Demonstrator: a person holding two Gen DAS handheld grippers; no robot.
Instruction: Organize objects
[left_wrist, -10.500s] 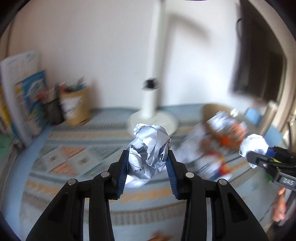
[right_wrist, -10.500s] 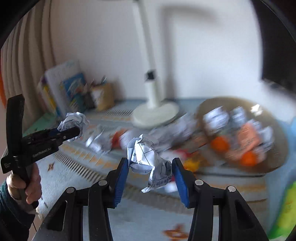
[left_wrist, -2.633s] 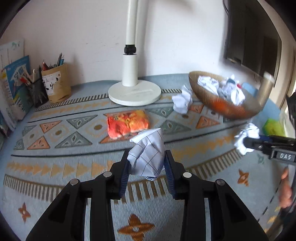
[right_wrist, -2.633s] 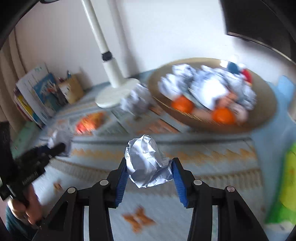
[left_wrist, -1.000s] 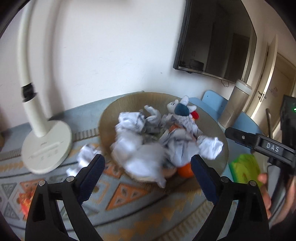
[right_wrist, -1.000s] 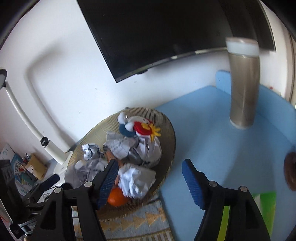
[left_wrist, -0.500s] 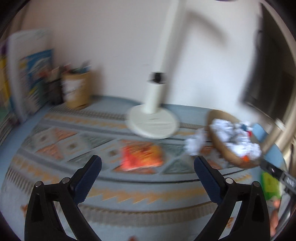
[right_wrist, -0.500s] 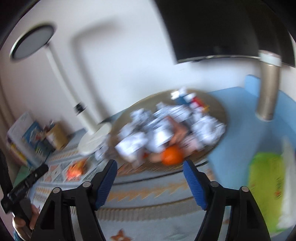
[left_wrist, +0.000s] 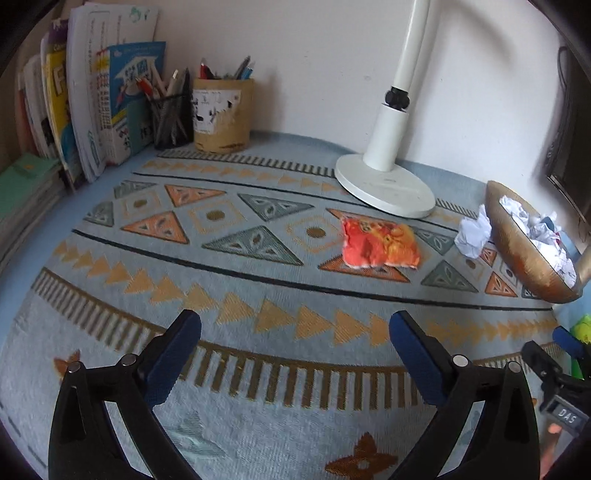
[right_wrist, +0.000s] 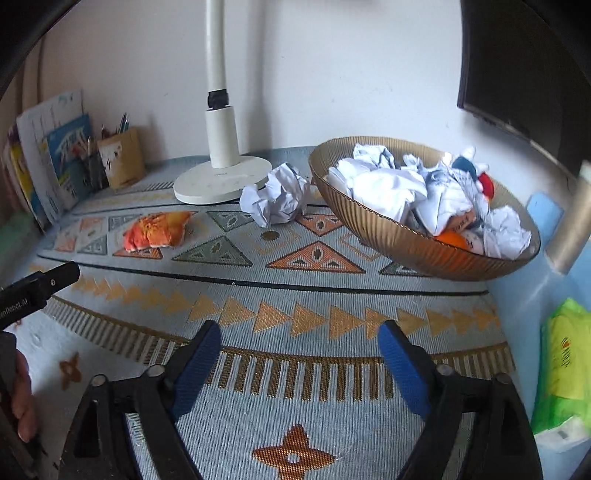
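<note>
A gold ribbed bowl (right_wrist: 399, 243) at the right holds several crumpled paper balls, an orange and a small toy; it also shows in the left wrist view (left_wrist: 517, 254). One crumpled paper ball (right_wrist: 277, 195) lies on the patterned mat beside the bowl, also in the left wrist view (left_wrist: 474, 236). An orange-red snack packet (left_wrist: 378, 245) lies mid-mat, also in the right wrist view (right_wrist: 155, 230). My left gripper (left_wrist: 295, 354) is open and empty above the mat's front. My right gripper (right_wrist: 299, 362) is open and empty, nearer the bowl.
A white lamp base (left_wrist: 384, 184) stands at the back. Pen holders (left_wrist: 221, 114) and upright books (left_wrist: 103, 99) stand at the back left. A green packet (right_wrist: 565, 362) lies at the right edge. A tall beige cylinder (right_wrist: 574, 229) stands behind the bowl.
Both grippers held paper balls earlier and let them go over the bowl. Both have since pulled back from the bowl to the mat's front, open and empty.
</note>
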